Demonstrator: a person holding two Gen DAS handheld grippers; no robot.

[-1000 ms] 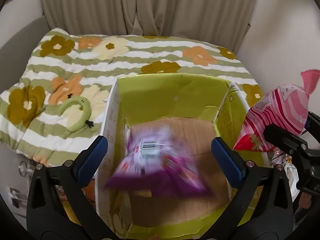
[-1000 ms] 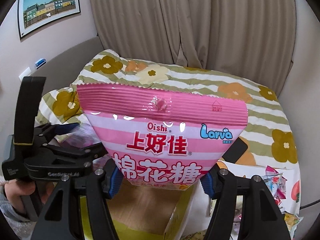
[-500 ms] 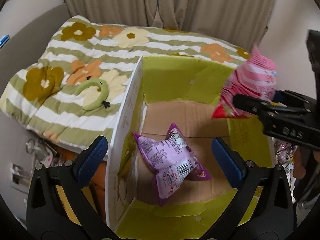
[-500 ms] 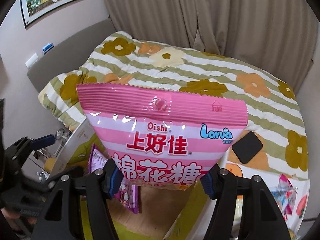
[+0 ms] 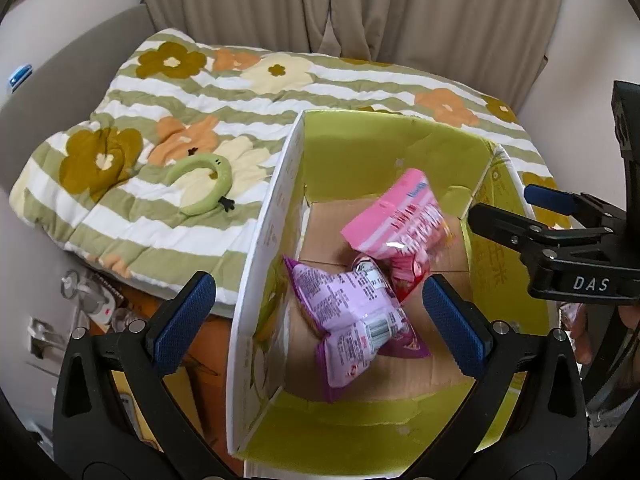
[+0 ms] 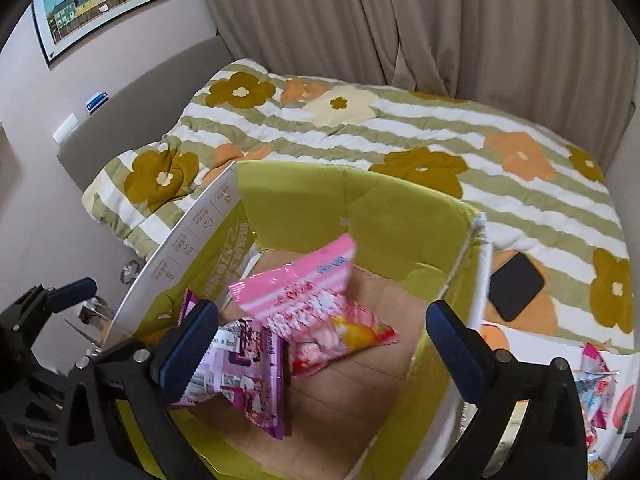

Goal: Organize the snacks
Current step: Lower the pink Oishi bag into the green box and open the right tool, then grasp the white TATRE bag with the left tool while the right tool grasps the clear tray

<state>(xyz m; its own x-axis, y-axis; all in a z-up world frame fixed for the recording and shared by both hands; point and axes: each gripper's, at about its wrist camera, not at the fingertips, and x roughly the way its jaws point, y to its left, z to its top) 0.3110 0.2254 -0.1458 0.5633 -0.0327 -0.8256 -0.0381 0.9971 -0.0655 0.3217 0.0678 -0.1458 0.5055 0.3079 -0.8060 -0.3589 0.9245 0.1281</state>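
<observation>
Beige curtains (image 5: 400,8) hang across the back of the room, and a framed picture of coloured houses (image 6: 104,4) is on the wall behind the bed's grey headboard (image 6: 144,108). The bed is covered by a green-and-white striped quilt (image 5: 192,120) with large flowers, and this is the surface that everything sits against. The landmark is the open cardboard box (image 5: 264,264), green inside with a brown floor, set at the near edge of the quilt. Inside the box, toward its far side, is the pink snack bag (image 6: 316,312), blurred, its long axis slanted from the box's far wall down toward the middle, crimped top edge toward the far wall and the red-printed end lower. Touching it on the near side lies the purple snack bag (image 5: 352,312), lying flat on the floor with its barcode up. Beyond the box's right wall a black phone (image 6: 516,286) rests on the quilt; beyond its left wall lies a green curved plush (image 5: 204,188). More snack packets (image 6: 600,384) lie right of the box. The left gripper (image 5: 320,320) and the right gripper (image 6: 320,344) both hover above the box with jaws spread wide, grasping nothing.
</observation>
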